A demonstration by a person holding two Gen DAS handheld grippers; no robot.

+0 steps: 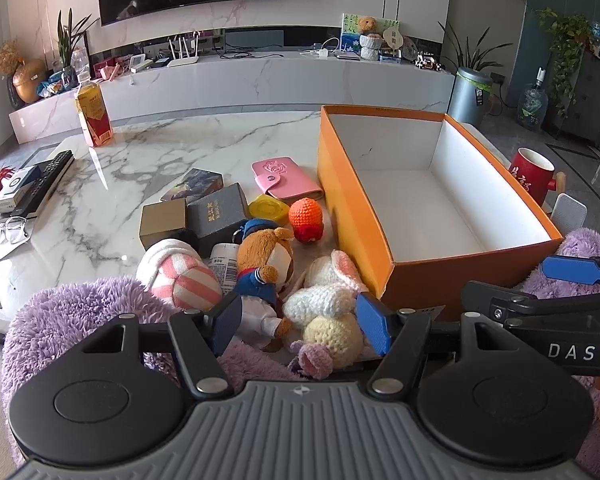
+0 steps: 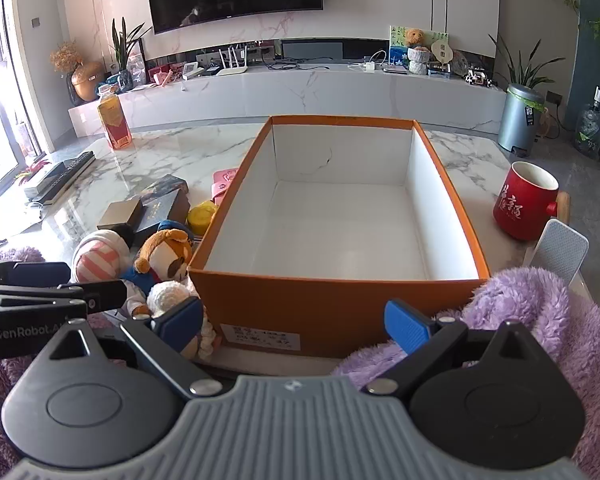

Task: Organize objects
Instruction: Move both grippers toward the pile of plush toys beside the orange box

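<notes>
Here we start from the orange box [image 2: 332,304], which stands open and empty on the marble table [image 1: 148,148], its white floor bare. To its left lies the heap we judge is meant to go in: a white crocheted bunny [image 1: 328,292], a brown plush dog in blue [image 1: 266,264], a pink-striped plush [image 1: 180,276], an orange crocheted ball [image 1: 307,219], a yellow lump [image 1: 266,208], a pink wallet [image 1: 286,178] and some small boxes [image 1: 196,216].

Nothing is packed yet, so we take this as the opening step: choosing a first toy. The left gripper [image 1: 296,324] hangs just over the near edge of the heap, tilted downward, jaws fairly wide with nothing pinched; the bunny and the dog show in the gap between its blue pads [image 1: 374,326]. The right gripper [image 2: 296,326] faces the box's near wall, jaws fully spread and empty, apart from any toy.

Next, we think, the left tongs should sink onto the bunny, close on its soft body, then lift it across the orange rim. A purple fleece sleeve [image 2: 540,304] crowds both views.
</notes>
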